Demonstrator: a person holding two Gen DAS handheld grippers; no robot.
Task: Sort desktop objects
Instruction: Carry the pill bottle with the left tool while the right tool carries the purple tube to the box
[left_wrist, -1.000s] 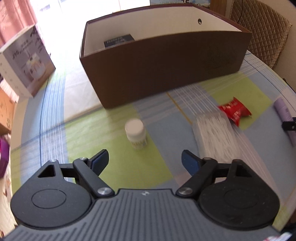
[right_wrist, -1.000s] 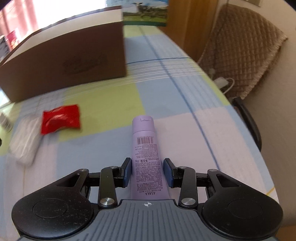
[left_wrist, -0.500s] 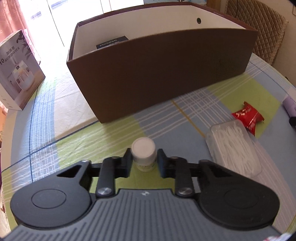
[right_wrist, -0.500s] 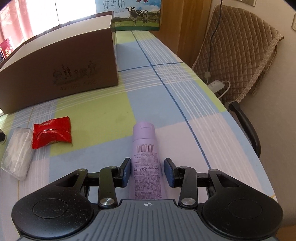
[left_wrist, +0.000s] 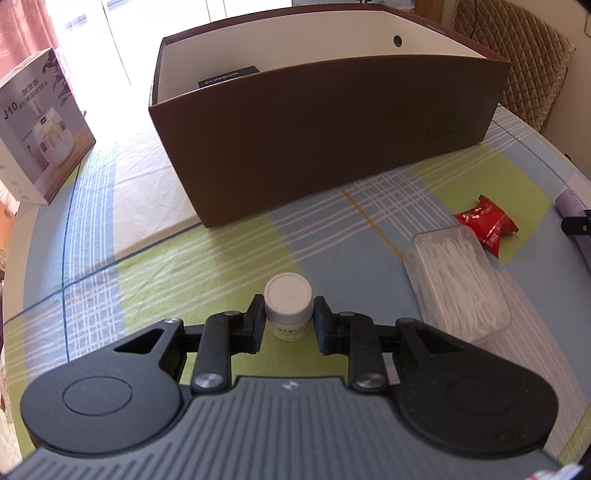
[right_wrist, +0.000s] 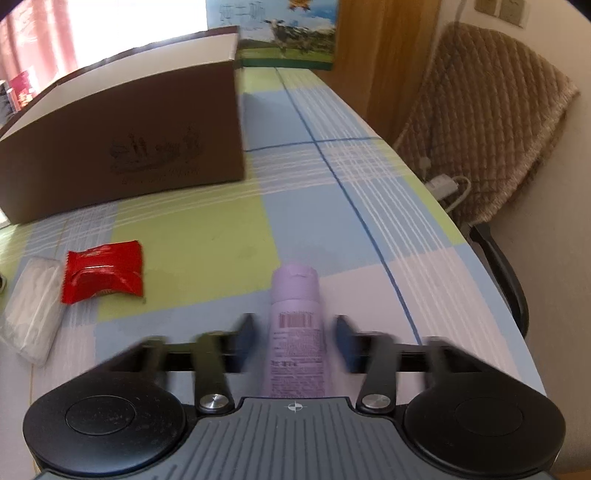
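Note:
A small white-capped bottle (left_wrist: 288, 295) stands on the checked tablecloth, and my left gripper (left_wrist: 288, 314) is shut on it, pads pressing both sides below the cap. A purple tube (right_wrist: 293, 317) lies lengthwise on the cloth between the fingers of my right gripper (right_wrist: 294, 334). Those jaws are blurred and closing, with a narrow gap showing on each side of the tube. The open brown box (left_wrist: 332, 140) stands behind, with a black item (left_wrist: 227, 75) inside. A red snack packet (right_wrist: 103, 271) and a clear box of cotton swabs (right_wrist: 33, 310) lie between the two grippers.
A humidifier carton (left_wrist: 40, 122) stands at the far left of the table. A milk carton box (right_wrist: 288, 33) sits behind the brown box. A padded chair (right_wrist: 491, 129) is beyond the table's right edge, which curves close to the purple tube.
My left gripper went from wide open in front of the white bottle to shut on it. The right gripper stayed astride the purple tube, its fingers now blurred.

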